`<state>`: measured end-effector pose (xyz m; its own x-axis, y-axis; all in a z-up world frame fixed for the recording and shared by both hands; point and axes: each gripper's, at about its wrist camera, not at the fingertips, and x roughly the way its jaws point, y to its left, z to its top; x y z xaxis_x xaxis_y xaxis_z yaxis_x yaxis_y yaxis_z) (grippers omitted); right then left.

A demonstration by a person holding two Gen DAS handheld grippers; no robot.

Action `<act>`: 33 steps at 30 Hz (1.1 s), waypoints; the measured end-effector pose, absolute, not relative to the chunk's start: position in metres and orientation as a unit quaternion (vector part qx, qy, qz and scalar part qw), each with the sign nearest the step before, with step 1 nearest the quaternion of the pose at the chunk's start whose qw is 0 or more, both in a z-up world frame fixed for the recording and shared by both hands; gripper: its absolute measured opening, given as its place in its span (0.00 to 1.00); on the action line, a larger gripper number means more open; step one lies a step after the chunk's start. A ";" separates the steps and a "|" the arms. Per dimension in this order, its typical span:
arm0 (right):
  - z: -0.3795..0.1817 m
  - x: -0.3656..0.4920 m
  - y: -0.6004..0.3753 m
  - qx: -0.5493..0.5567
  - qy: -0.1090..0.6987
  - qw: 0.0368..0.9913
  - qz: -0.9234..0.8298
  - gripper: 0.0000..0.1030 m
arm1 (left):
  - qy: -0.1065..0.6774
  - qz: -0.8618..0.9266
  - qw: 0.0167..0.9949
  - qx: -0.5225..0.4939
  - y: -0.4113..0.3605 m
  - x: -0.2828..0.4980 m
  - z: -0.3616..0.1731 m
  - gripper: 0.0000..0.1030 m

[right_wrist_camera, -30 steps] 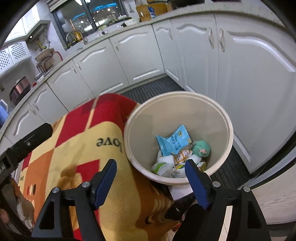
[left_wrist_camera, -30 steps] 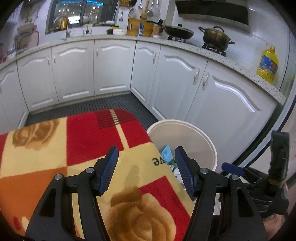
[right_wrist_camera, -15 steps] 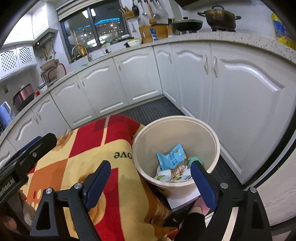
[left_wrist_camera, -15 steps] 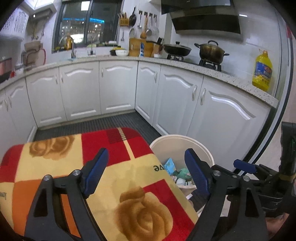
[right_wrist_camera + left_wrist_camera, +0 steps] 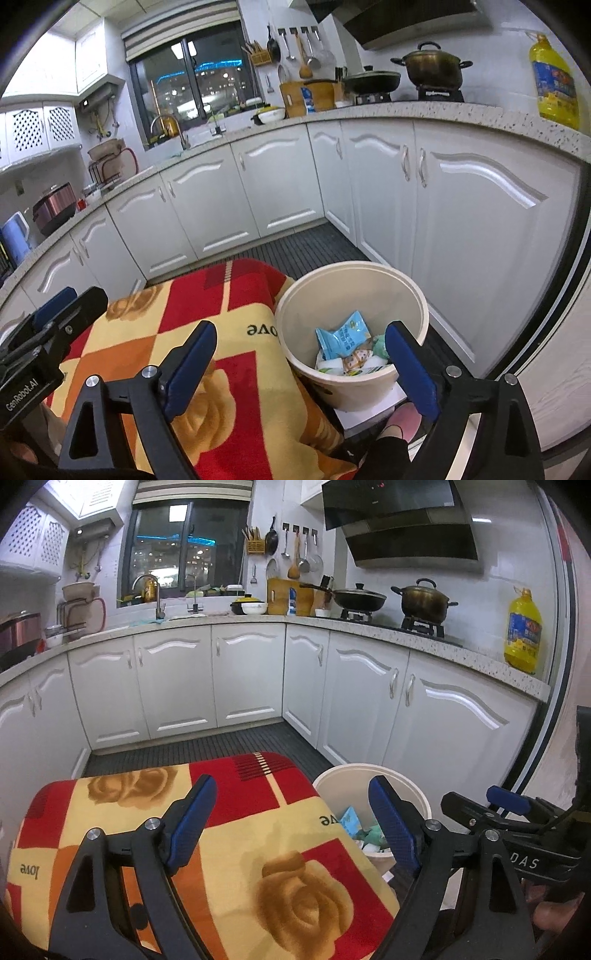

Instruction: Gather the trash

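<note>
A cream round bin (image 5: 351, 384) stands on the floor beside the blanket-covered surface (image 5: 221, 332). Inside it lie a blue snack bag (image 5: 341, 338), a green crumpled piece (image 5: 378, 347) and other wrappers. In the left wrist view the bin (image 5: 343, 779) shows at lower right with the wrappers (image 5: 364, 834) inside. My left gripper (image 5: 291, 823) is open above the blanket (image 5: 258, 849), nothing between its fingers. My right gripper (image 5: 301, 365) hovers over the bin's near rim, its jaws opening and empty.
White cabinets (image 5: 240, 679) wrap around the dark ribbed floor mat (image 5: 207, 746). On the counter stand pots (image 5: 424, 598) and a yellow oil bottle (image 5: 524, 631). A person's foot (image 5: 404, 417) shows next to the bin. The other gripper (image 5: 517, 834) sits at right.
Both grippers have risen and pulled back from the bin, tilting up so more of the kitchen shows. The jaws of both have spread wider.
</note>
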<state>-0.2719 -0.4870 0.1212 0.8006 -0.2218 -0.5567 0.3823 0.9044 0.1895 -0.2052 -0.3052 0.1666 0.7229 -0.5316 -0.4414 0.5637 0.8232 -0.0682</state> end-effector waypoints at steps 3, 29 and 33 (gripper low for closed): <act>0.126 -0.276 -0.480 0.139 0.262 0.940 -0.166 0.92 | 0.224 -0.296 0.928 0.029 -0.300 -0.208 0.170 0.82; 0.142 -0.290 -0.461 0.108 0.232 0.953 -0.164 0.97 | 0.206 -0.285 0.935 0.043 -0.301 -0.224 0.180 0.82; 0.142 -0.290 -0.461 0.109 0.233 0.952 -0.165 0.97 | 0.200 -0.268 0.940 0.060 -0.304 -0.228 0.179 0.82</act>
